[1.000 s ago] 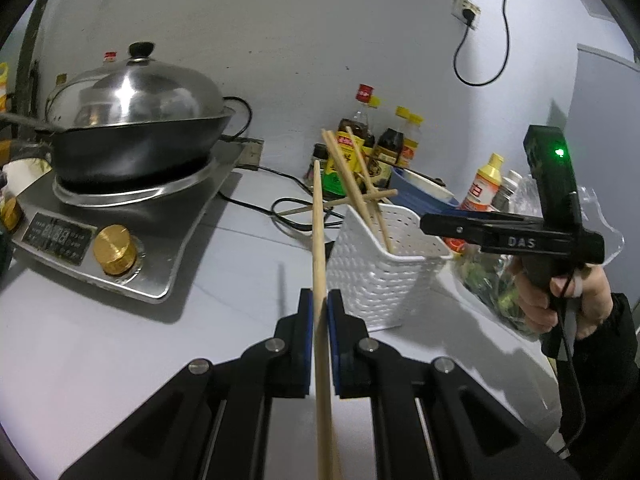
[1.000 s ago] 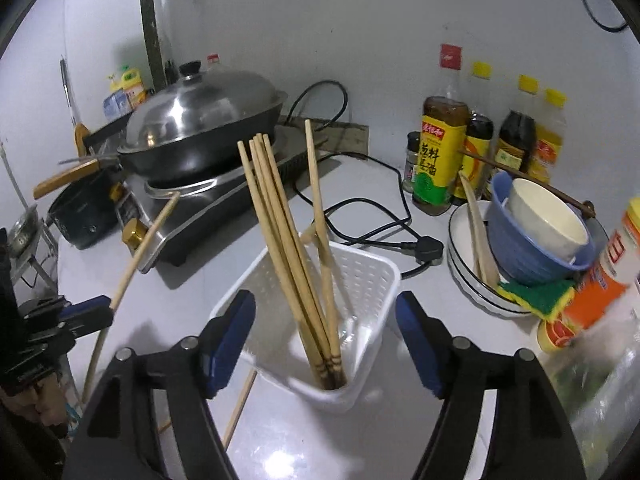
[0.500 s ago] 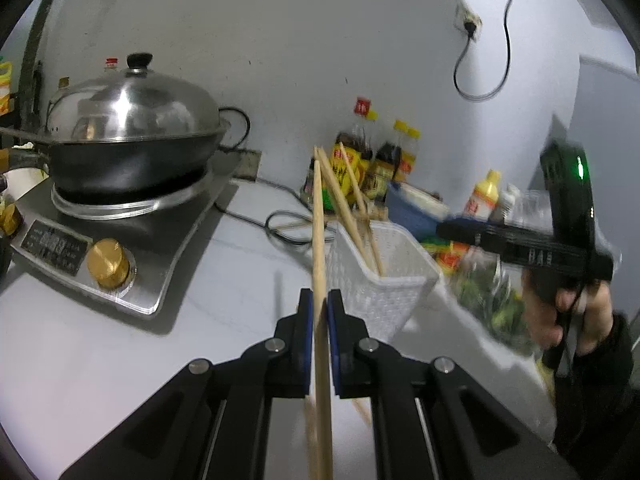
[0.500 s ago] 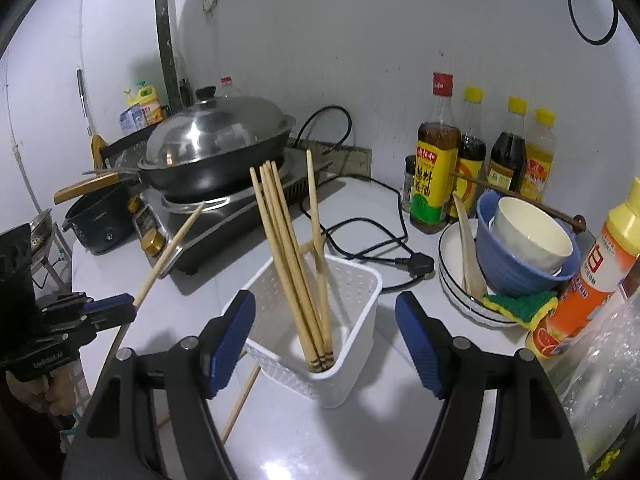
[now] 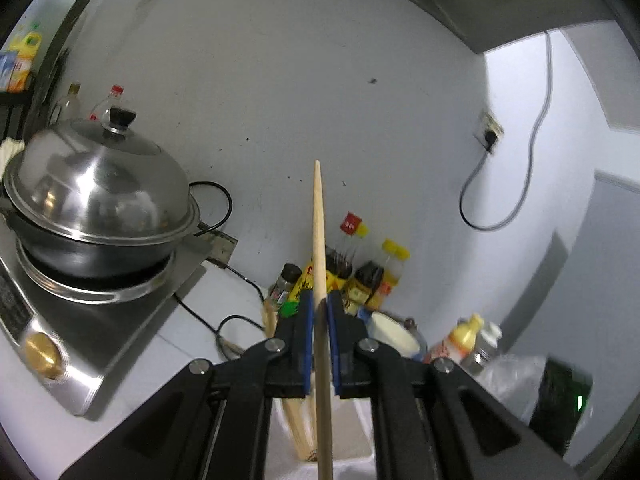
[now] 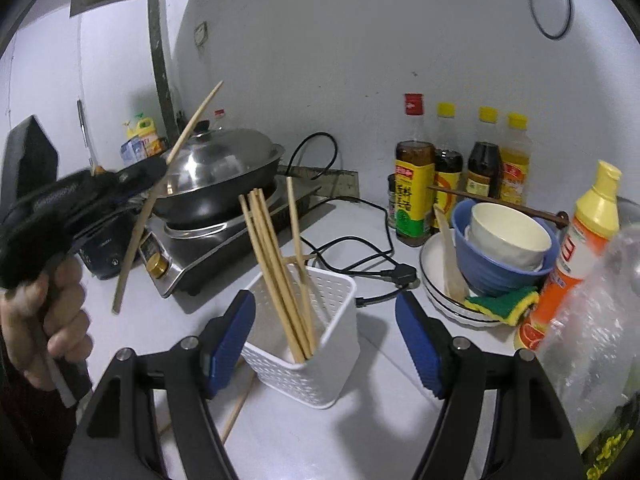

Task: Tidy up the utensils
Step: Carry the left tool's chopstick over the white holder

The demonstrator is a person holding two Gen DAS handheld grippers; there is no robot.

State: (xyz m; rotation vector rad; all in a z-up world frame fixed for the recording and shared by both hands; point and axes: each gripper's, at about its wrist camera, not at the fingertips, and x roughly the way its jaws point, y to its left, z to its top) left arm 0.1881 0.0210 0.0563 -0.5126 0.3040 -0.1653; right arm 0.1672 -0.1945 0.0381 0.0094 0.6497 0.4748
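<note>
My left gripper (image 5: 319, 336) is shut on a single wooden chopstick (image 5: 319, 240) that points up past the fingers; its lower end hangs over the white perforated basket (image 5: 348, 468). In the right wrist view the left gripper (image 6: 136, 176) holds that chopstick (image 6: 160, 184) tilted, up and to the left of the basket (image 6: 320, 360). Several chopsticks (image 6: 276, 276) stand in the basket. My right gripper (image 6: 326, 340) is open and empty, its blue pads (image 6: 232, 344) either side of the basket. A loose chopstick (image 6: 238, 408) lies on the counter beside the basket.
A lidded wok (image 6: 216, 168) sits on an induction cooker (image 6: 192, 256) at the left, its black cable (image 6: 360, 252) trailing behind the basket. Sauce bottles (image 6: 460, 176) line the wall. Stacked bowls and plates (image 6: 500, 256), a sponge (image 6: 500, 304) and an orange bottle (image 6: 576, 256) stand at the right.
My left gripper has lifted the chopstick, tilted it upward and come over the basket. The right gripper has drawn back a little and stays open around the basket.
</note>
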